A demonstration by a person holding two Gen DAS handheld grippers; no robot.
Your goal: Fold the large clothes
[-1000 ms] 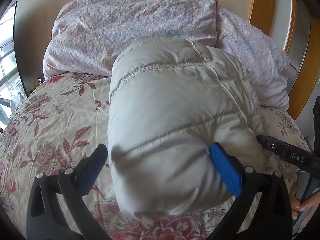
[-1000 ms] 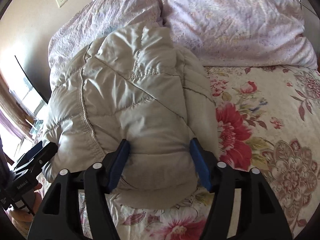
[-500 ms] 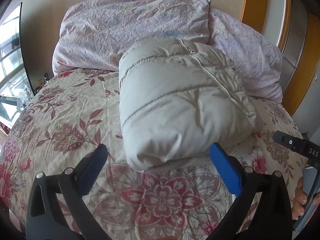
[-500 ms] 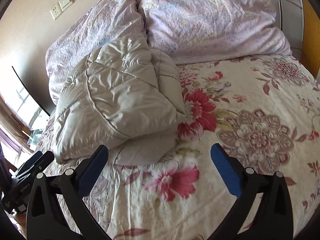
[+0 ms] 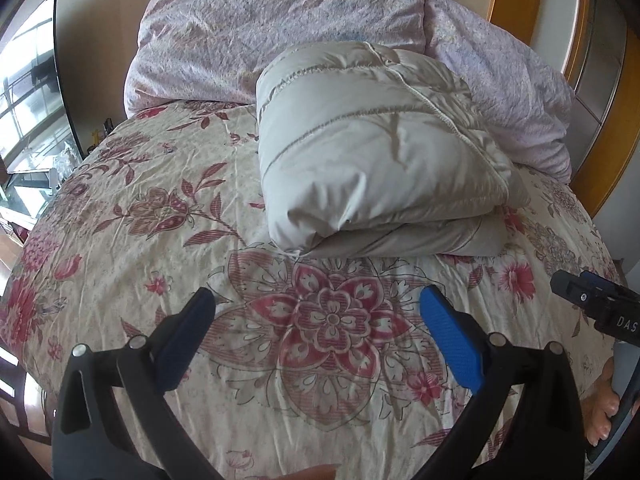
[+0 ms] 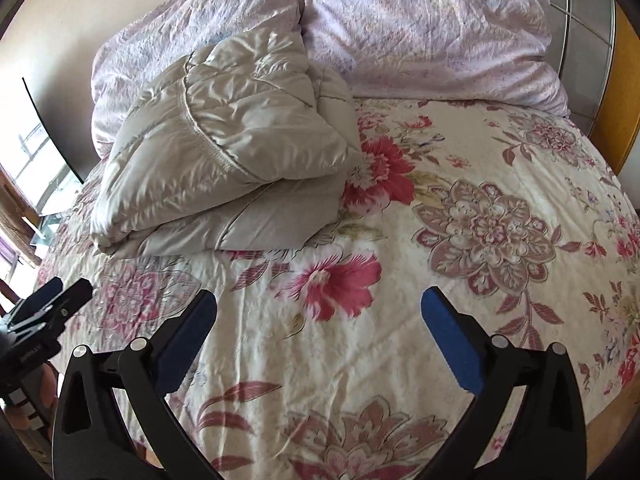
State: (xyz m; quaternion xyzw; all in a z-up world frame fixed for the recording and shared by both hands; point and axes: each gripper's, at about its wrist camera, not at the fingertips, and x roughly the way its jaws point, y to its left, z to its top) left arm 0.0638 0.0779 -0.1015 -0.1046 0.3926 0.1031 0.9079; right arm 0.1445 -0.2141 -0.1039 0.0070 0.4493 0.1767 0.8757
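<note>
A beige quilted down jacket (image 5: pixel 372 148) lies folded into a thick bundle on the flowered bedspread (image 5: pixel 160 208), against the pillows. In the right wrist view the same jacket (image 6: pixel 224 148) sits at the upper left. My left gripper (image 5: pixel 318 300) hovers over the bedspread a short way in front of the bundle, jaws wide apart with nothing between them. My right gripper (image 6: pixel 319 298) is likewise open and empty, back from the jacket and to its right. Each gripper's black tip shows at the edge of the other's view.
Two lilac pillows (image 6: pixel 420 28) lean against the headboard behind the jacket. A wooden bed frame (image 5: pixel 612 128) runs along the right. A window (image 5: pixel 24 92) and a bedside surface lie off the bed's left edge. A hand (image 5: pixel 600 412) holds the right gripper's handle.
Both grippers let go of the jacket and drew back from it toward the bed's foot. The right jaws widened from closed on the bundle to fully apart. The bundle stays put.
</note>
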